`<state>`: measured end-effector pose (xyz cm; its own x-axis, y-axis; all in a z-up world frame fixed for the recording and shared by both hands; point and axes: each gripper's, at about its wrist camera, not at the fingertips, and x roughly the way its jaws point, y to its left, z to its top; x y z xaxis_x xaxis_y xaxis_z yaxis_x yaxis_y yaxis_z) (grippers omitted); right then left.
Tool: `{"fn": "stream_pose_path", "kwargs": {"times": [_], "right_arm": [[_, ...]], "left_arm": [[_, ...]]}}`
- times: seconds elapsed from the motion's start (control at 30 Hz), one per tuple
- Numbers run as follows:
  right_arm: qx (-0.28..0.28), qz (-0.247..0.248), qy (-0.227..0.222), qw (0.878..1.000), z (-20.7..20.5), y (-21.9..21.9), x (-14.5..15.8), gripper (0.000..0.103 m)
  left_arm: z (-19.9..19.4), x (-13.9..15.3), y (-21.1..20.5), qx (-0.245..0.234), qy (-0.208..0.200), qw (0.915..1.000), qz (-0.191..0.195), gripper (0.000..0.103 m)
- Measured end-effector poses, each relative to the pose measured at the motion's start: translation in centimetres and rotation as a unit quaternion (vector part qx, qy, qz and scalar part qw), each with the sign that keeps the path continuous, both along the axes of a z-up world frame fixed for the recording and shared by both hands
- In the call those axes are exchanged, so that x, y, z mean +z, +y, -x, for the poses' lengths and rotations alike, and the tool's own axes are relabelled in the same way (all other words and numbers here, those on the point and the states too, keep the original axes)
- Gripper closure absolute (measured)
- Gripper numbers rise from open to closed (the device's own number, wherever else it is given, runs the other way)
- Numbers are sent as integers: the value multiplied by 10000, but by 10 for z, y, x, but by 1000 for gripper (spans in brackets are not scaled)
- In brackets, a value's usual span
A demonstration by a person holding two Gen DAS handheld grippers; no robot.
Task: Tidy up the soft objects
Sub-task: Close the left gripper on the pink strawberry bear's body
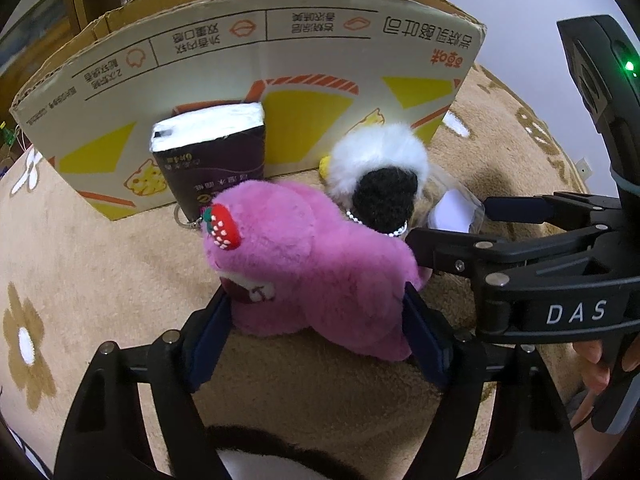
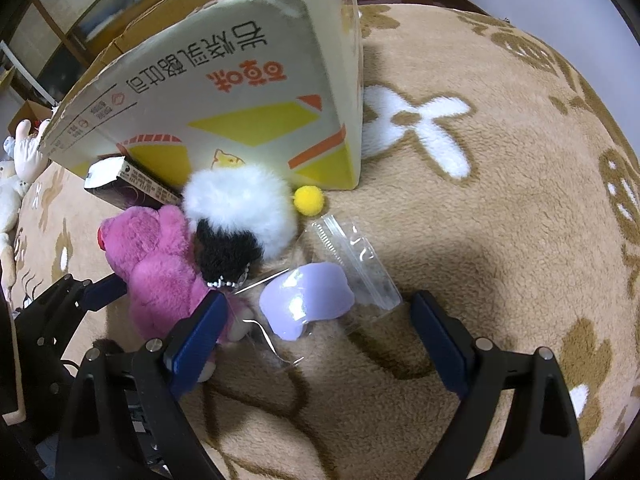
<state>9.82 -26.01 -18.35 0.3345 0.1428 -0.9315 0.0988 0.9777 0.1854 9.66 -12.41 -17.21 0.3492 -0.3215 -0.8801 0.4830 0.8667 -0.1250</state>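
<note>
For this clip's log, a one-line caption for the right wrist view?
Open right gripper straddles a bagged lilac item beside a pink plush and cardboard box.

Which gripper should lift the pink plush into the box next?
Left. The left gripper already has its pads either side of the pink plush. The right gripper is open over the clear bag.

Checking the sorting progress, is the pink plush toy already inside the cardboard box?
No, the pink plush toy lies on the carpet in front of the cardboard box, between the left gripper's fingers.
</note>
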Motion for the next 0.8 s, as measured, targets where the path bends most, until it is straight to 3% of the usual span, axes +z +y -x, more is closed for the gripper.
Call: {"fn": "stream_pose_path", "kwargs": {"times": [0.8], "right_arm": [[179, 261, -141, 9994, 5, 18, 3, 16]], "left_arm": [[9, 8, 12, 26, -10, 10000, 14, 30]]}}
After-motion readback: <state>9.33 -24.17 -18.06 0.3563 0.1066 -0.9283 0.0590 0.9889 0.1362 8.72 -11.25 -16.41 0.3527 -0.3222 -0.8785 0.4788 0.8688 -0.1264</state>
